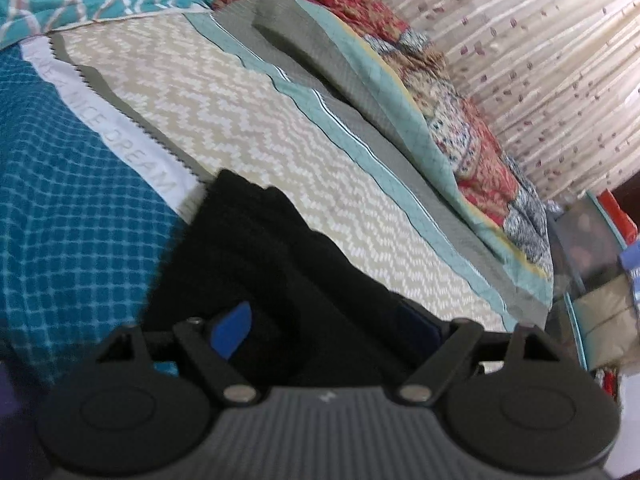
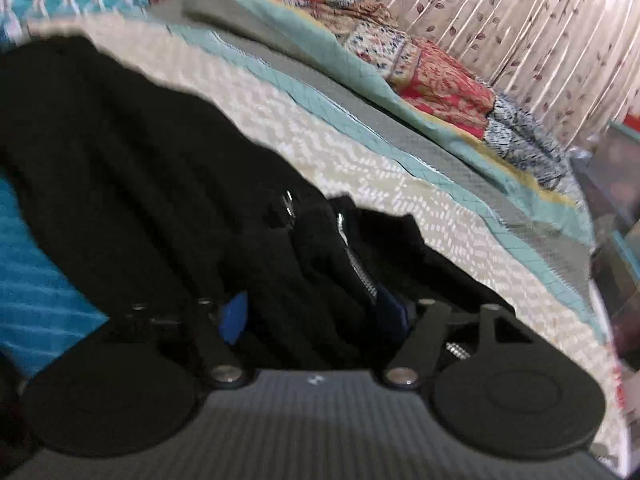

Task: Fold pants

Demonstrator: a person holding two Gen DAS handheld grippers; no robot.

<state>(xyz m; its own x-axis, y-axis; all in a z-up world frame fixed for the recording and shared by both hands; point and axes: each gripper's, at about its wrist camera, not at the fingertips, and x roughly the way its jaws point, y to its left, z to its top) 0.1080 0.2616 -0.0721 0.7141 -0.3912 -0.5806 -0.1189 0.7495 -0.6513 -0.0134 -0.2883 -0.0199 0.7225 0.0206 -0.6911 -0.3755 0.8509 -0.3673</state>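
Black pants [image 1: 256, 240] lie on a bed with a cream zigzag cover [image 1: 248, 120]. In the left wrist view my left gripper [image 1: 324, 324] has black cloth bunched between its blue pads [image 1: 234, 330]; the jaws stand wide, with the cloth filling the gap. In the right wrist view the pants [image 2: 120, 152] spread far to the left, and the waist with a silver zipper [image 2: 358, 268] and a metal clasp sits between the blue pads [image 2: 234, 318] of my right gripper [image 2: 316, 316]. Whether either gripper pinches the cloth is hidden by the fabric.
A teal checked blanket [image 1: 60, 200] lies on the left, with a white "NICE DREAM" band. A grey-and-teal quilt [image 1: 320, 64] and a red floral blanket [image 1: 460, 120] lie along the bed's far side. A leaf-print curtain [image 1: 540, 60] hangs behind. Furniture [image 1: 592, 248] stands at right.
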